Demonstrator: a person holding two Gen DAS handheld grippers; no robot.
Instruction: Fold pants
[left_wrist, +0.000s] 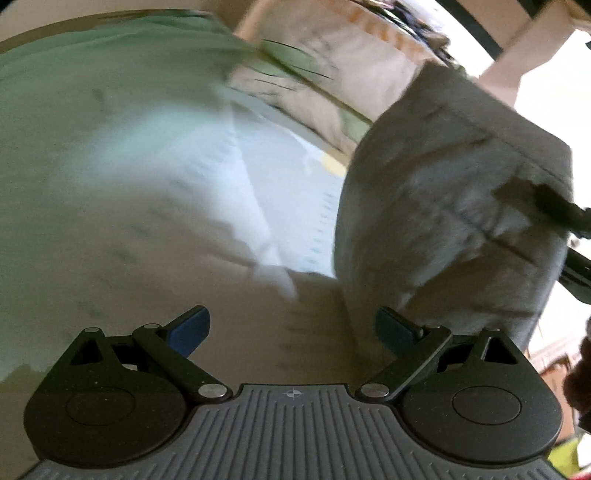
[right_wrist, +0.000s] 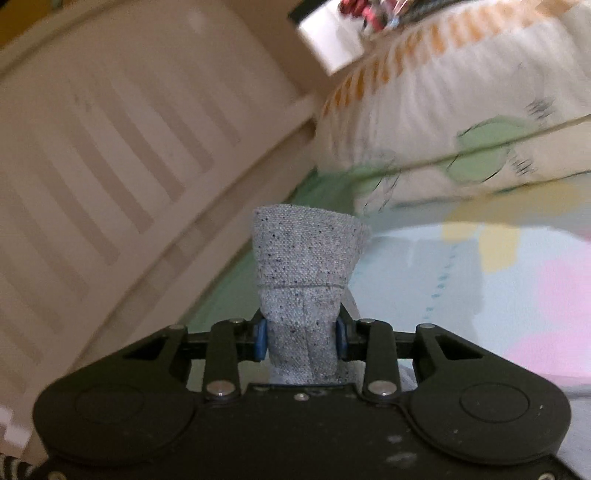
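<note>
Left gripper (left_wrist: 293, 328) sits at the bottom centre of the left wrist view with its blue pads spread wide apart and nothing between them. Beyond it, filling the left and middle of that picture, lies a pale bedsheet (left_wrist: 122, 192), heavily blurred. To the right, the grey pants (left_wrist: 443, 206) hang as a lifted bulk, their lower edge close to the right-hand pad, though I cannot tell if cloth touches it. At the right edge a dark shape, probably the other tool, meets the cloth.

In the right wrist view a white slatted bed frame (right_wrist: 110, 155) fills the upper left. At the bottom centre the right gripper (right_wrist: 301, 345) is clamped on a bunched edge of the pants (right_wrist: 306, 254); the blue pads press the speckled grey cloth from both sides, and a hemmed flap stands up above them. To the upper right lies a patterned pillow (right_wrist: 461, 110), and below it a pastel blanket (right_wrist: 517, 288) with pink and yellow patches.

Judging by this, the folding is at an early stage: one end of the pants is lifted by one tool alone, and no neat fold shows. What seems left is for the free tool to take a second hold, lay the cloth flat, and make the folds
</note>
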